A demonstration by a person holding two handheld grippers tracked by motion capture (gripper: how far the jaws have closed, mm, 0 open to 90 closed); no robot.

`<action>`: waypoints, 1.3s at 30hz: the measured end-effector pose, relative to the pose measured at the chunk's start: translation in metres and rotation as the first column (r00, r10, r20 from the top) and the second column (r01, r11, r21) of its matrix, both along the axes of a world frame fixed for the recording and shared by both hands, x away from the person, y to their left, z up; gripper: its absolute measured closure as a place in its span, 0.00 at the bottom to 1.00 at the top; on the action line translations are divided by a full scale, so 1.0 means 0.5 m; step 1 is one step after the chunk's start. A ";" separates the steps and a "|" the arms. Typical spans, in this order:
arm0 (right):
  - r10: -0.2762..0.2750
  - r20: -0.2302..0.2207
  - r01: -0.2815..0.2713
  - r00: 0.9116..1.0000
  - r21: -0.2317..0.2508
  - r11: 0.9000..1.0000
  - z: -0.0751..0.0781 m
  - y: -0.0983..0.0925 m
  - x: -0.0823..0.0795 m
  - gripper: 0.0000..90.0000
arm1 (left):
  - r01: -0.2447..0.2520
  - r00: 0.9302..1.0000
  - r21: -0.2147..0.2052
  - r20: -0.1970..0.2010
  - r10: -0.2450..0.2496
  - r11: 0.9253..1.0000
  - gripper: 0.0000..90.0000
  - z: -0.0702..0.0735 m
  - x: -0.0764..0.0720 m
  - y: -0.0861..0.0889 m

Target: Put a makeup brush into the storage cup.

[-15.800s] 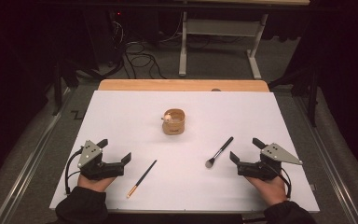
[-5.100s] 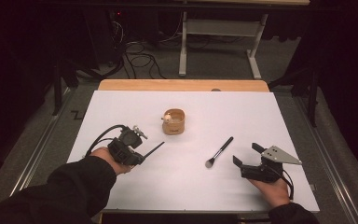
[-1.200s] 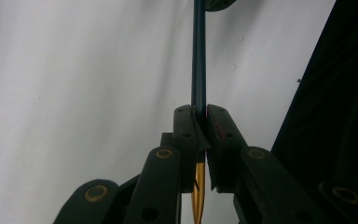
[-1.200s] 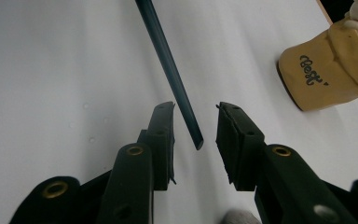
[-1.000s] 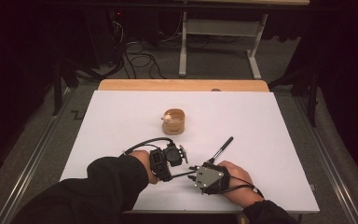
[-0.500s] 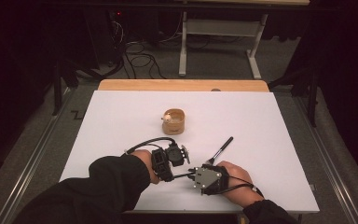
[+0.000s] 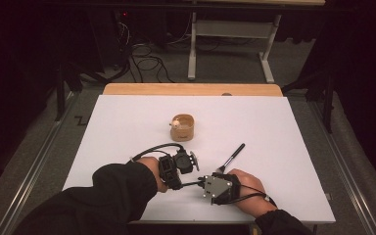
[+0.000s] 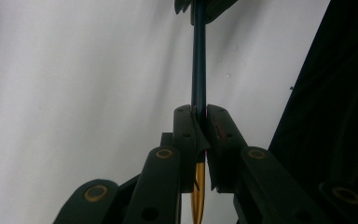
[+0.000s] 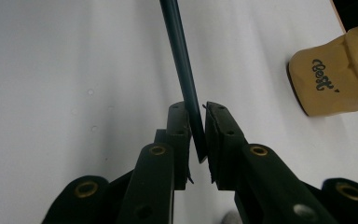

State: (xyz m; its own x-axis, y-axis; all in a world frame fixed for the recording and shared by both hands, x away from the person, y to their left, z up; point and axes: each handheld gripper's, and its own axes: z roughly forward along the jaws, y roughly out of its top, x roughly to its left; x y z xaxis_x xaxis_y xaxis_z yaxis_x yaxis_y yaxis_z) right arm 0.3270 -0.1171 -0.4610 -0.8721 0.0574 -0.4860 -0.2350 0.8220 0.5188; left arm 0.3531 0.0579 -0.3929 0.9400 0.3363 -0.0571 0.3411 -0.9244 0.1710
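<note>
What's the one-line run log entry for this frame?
left gripper: shut on thin brush | right gripper: jaws just closing on its other end | makeup brush: on table | cup: untouched

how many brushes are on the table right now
2. A thin dark-handled brush is held between the left gripper and right gripper; a makeup brush lies on the white table.

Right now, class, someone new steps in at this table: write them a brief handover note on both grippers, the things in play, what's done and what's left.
Left gripper: shut on the thin dark-handled brush, gold end behind the fingers.
Right gripper: jaws have just been closing around the same brush's far end.
Brush is off the table, spanning both grippers.
Wooden cup stands behind them; black makeup brush lies beside the right hand.
Done: thin brush picked up.
Left, probably: complete the handover, then deal with both brushes.
</note>
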 end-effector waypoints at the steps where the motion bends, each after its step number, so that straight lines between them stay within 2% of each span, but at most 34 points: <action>1: 0.000 0.000 0.000 1.000 0.000 1.000 0.000 0.000 0.000 0.91 | -0.001 1.000 -0.001 0.002 0.001 1.000 0.92 0.001 0.000 0.000; 5: -0.003 0.000 0.003 1.000 -0.008 1.000 -0.001 0.001 -0.003 0.93 | 0.001 1.000 -0.006 0.002 -0.001 1.000 0.92 0.003 0.002 0.003; 7: 0.015 0.016 -0.014 1.000 -0.026 1.000 0.000 0.001 -0.002 0.94 | -0.005 1.000 -0.012 0.006 0.005 1.000 0.92 0.004 0.003 0.004; 11: 0.045 0.019 -0.044 0.999 -0.045 0.998 -0.002 0.005 -0.004 0.96 | -0.008 1.000 -0.011 0.014 0.008 1.000 0.91 0.006 0.003 0.005; 19: 0.045 0.016 -0.045 0.999 -0.038 0.998 0.001 0.003 -0.005 0.97 | -0.023 1.000 -0.018 0.021 0.024 1.000 0.89 0.009 0.006 0.008; 22: 0.042 0.008 -0.041 0.999 -0.028 0.999 0.001 0.003 -0.005 0.97 | -0.044 0.999 -0.003 0.026 0.044 0.999 0.84 0.007 0.008 0.009; 24: 0.030 0.005 -0.030 1.000 -0.022 0.999 0.001 0.001 -0.004 0.97 | -0.069 0.997 -0.003 0.034 0.069 0.998 0.76 0.003 0.009 0.009; 31: 0.019 -0.002 -0.019 1.000 -0.028 0.999 -0.001 0.001 -0.004 0.97 | -0.098 0.993 0.007 0.071 0.097 0.995 0.47 0.007 0.012 0.014; 35: 0.023 0.003 -0.023 1.000 -0.028 0.999 -0.001 -0.001 -0.002 0.97 | -0.116 0.991 0.007 0.072 0.115 0.993 0.36 0.004 0.010 0.018; 39: 0.008 -0.005 -0.008 1.000 -0.032 0.999 -0.002 -0.005 0.000 0.97 | -0.133 0.989 0.011 0.063 0.132 0.991 0.32 -0.002 0.009 0.027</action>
